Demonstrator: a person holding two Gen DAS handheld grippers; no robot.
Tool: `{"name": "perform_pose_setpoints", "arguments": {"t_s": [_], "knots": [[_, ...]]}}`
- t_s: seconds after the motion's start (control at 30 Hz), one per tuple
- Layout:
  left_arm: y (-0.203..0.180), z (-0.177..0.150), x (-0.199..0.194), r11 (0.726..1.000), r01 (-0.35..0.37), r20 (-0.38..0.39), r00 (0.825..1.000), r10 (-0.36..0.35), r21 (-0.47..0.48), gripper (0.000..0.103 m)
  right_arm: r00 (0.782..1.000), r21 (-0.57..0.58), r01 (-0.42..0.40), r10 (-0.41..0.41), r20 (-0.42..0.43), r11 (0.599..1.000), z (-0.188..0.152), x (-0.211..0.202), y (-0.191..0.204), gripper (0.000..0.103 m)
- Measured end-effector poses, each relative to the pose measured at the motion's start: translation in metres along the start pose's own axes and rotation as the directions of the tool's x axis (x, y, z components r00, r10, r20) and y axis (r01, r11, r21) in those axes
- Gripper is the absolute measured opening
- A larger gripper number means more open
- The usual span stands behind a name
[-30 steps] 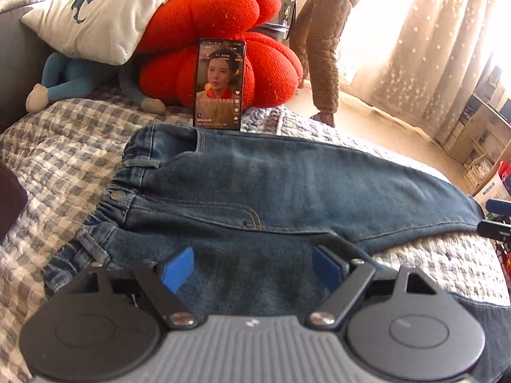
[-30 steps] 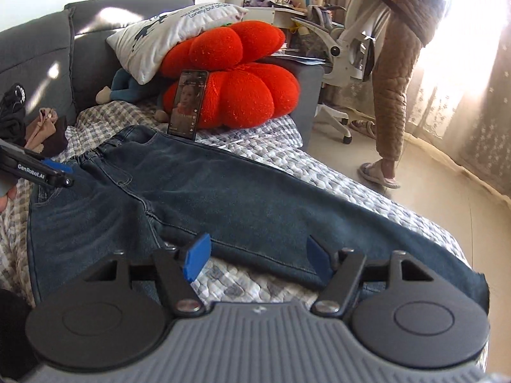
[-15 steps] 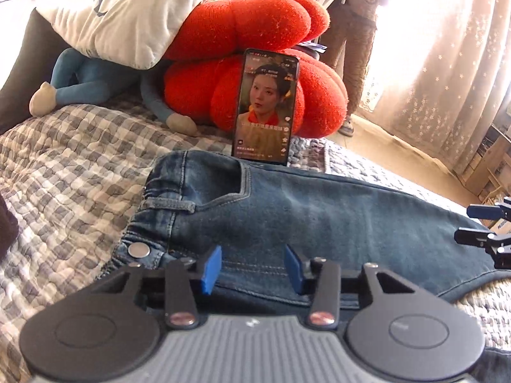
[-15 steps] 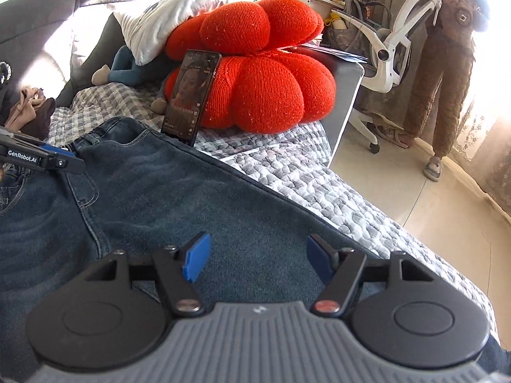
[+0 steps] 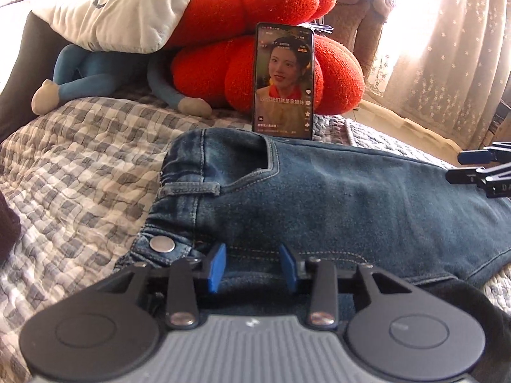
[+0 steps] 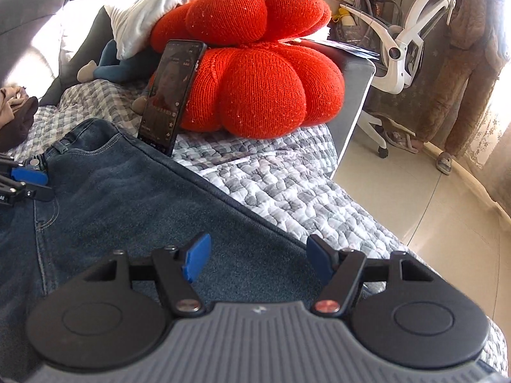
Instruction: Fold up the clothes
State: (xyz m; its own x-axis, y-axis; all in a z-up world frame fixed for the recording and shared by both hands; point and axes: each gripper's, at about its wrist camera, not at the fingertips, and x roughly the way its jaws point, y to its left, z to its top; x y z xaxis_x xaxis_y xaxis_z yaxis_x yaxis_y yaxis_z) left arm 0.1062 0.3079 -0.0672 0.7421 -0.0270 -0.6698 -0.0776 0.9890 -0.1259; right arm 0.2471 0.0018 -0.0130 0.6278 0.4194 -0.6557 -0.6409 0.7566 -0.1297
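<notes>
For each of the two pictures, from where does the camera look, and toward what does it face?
Left wrist: sits behind the left tongs, over the waistband of the jeans, facing the phone; the right tongs show at the right edge.
Right wrist: sits behind the open right tongs, over the jeans leg, facing the red cushion.
Both share the jeans, phone and cushion.

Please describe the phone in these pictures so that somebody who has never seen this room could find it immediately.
Find the large orange-red pumpkin-shaped cushion at the back of the checked quilt. The phone stands upright and leans against its front, with its bottom edge at the waistband end of the jeans. It is the only thin, dark, hard rectangle among soft things, and its screen is lit with a video.
</notes>
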Motion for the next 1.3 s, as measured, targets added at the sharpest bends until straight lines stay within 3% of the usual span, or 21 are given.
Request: {"name": "perform_pose_setpoints", "arguments": {"t_s": [0.33,0.5,0.57,0.67,0.87,1.3], "knots": [[-0.002,-0.007,0.002,1.0,-0.005,0.041,0.999,0.005,0.014,0.04,0.995,-0.027,0.013,-0.016,-0.101,1.0,0.001,0.044,-0.016,0.068],[-0.002,-0.008,0.002,1.0,-0.011,0.054,0.998,0.01,0.021,0.04,0.992,-0.011,-0.031,0.03,-0.126,0.999,0.002,0.044,-0.013,0.034],[-0.001,-0.008,0.001,1.0,-0.009,0.055,0.998,0.008,0.018,0.04,0.991,-0.053,-0.009,0.002,-0.133,0.999,0.003,0.042,-0.005,0.022],[-0.001,-0.008,0.001,1.0,-0.007,0.055,0.998,0.006,0.015,0.04,0.99,-0.082,0.021,-0.032,-0.137,0.996,0.006,0.036,0.002,0.012],[0.001,-0.007,0.001,1.0,-0.001,0.047,0.999,0.0,0.006,0.04,0.996,-0.048,0.039,-0.043,-0.081,0.998,0.008,0.007,0.007,0.01],[0.004,-0.005,0.002,1.0,0.013,0.039,0.999,-0.011,-0.028,0.04,0.998,-0.116,0.052,-0.048,0.037,0.992,0.006,-0.069,0.045,0.01]]}}
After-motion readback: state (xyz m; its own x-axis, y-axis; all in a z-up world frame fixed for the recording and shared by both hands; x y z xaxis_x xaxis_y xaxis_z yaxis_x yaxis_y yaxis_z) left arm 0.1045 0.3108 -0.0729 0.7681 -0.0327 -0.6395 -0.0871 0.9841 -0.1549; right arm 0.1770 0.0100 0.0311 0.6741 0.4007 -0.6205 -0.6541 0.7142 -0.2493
